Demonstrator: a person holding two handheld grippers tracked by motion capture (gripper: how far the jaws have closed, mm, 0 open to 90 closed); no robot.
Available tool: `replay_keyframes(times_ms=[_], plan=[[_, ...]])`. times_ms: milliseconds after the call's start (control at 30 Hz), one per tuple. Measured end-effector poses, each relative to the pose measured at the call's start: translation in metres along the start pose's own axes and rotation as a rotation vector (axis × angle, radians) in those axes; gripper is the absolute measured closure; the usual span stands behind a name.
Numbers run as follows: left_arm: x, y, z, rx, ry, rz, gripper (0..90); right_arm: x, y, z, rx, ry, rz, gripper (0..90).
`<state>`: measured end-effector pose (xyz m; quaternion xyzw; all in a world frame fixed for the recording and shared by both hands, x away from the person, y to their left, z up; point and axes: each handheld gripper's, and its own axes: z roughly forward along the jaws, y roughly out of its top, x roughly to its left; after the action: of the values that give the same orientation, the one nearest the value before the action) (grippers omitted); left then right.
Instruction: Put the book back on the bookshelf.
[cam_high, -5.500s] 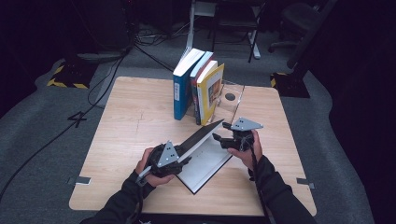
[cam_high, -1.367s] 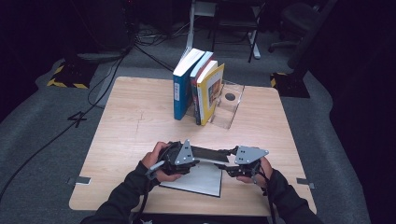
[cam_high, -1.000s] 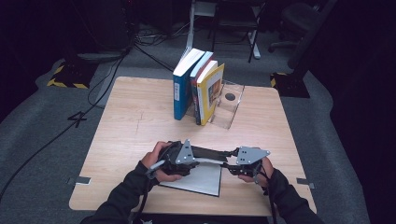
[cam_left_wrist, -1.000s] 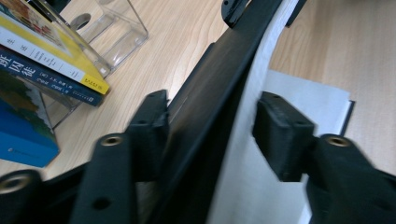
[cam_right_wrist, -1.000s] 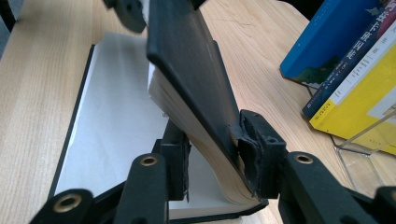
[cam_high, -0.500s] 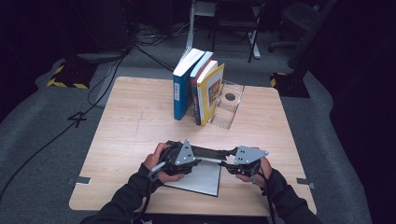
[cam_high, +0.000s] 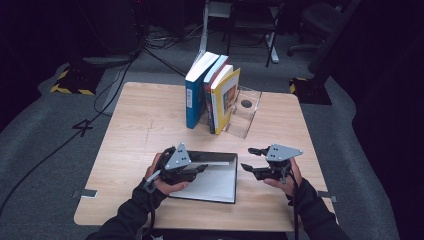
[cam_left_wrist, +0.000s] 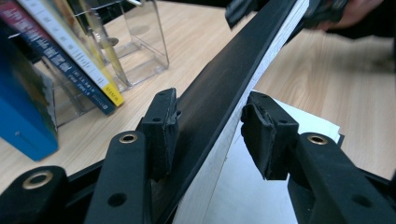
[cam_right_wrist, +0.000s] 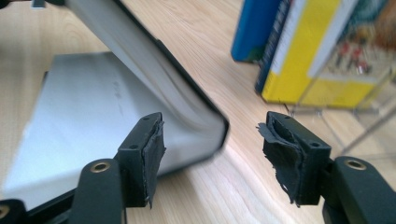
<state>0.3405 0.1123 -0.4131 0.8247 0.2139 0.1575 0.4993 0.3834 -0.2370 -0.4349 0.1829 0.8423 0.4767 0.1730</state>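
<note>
The wooden table (cam_high: 135, 125) carries everything, and the black-covered book (cam_high: 212, 181) lying open near its front edge serves as the landmark for this entry.

Beyond the black-covered book, toward the table's far side, a row of upright books (cam_high: 212, 97) leans against a clear acrylic stand (cam_high: 245, 112) — blue on the left of the row, yellow against the stand. The stand evidently acts as a bookend, which would explain the lean.

The black-covered book itself lies flat on its lower half, white page facing up, while its upper cover with a block of pages is raised at an angle. In my reading, the person is closing it or opening it — I cannot tell which.

The left gripper (cam_high: 192, 170) sits over the book's left portion. Its jaws straddle the raised cover and page block in the left gripper view (cam_left_wrist: 205, 121); the left pad lies against the black cover, the right pad stands a little off the white page edge, so the hold looks loose, more a prop than a clamp.

The right gripper (cam_high: 248, 162) hovers just to the right of the book. Its jaws have just been opening and now stand wide (cam_right_wrist: 210, 144), with the book's corner in front of the gap and nothing pinched.
</note>
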Motion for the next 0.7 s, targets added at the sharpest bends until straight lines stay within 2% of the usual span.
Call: replay_keyframes(times_ms=[133, 167, 200, 267, 333, 367, 500, 567, 600, 700], plan=[[0.009, -0.007, -0.011, -0.058, -0.003, -0.067, 55.8, -0.007, -0.006, 0.003, 0.023, -0.011, 0.04, 38.7], [0.009, -0.007, -0.011, -0.058, -0.003, -0.067, 55.9, -0.007, -0.006, 0.003, 0.023, -0.011, 0.04, 38.7], [0.012, -0.011, -0.015, -0.09, 0.01, -0.091, 55.9, -0.008, -0.007, 0.006, 0.035, -0.013, 0.045, 38.3], [0.015, -0.014, -0.019, -0.11, 0.015, -0.115, 56.3, -0.008, -0.011, 0.018, 0.061, 0.011, 0.055, 37.0], [0.018, -0.017, -0.022, -0.126, 0.016, -0.13, 56.3, -0.008, -0.011, 0.021, 0.069, 0.012, 0.051, 36.1], [0.018, -0.018, -0.024, -0.136, 0.02, -0.137, 56.2, -0.006, -0.011, 0.024, 0.073, 0.028, 0.052, 35.3], [0.019, -0.024, -0.029, -0.158, 0.033, -0.158, 56.2, 0.003, -0.008, 0.038, 0.06, 0.094, 0.038, 33.1], [0.019, -0.026, -0.031, -0.172, 0.04, -0.173, 56.1, 0.008, -0.005, 0.043, 0.059, 0.108, 0.01, 32.3], [0.019, -0.026, -0.031, -0.174, 0.045, -0.172, 56.2, 0.011, -0.003, 0.045, 0.043, 0.126, 0.011, 32.3], [0.019, -0.029, -0.034, -0.186, 0.044, -0.18, 55.9, 0.015, 0.002, 0.047, 0.015, 0.133, -0.002, 33.5]])
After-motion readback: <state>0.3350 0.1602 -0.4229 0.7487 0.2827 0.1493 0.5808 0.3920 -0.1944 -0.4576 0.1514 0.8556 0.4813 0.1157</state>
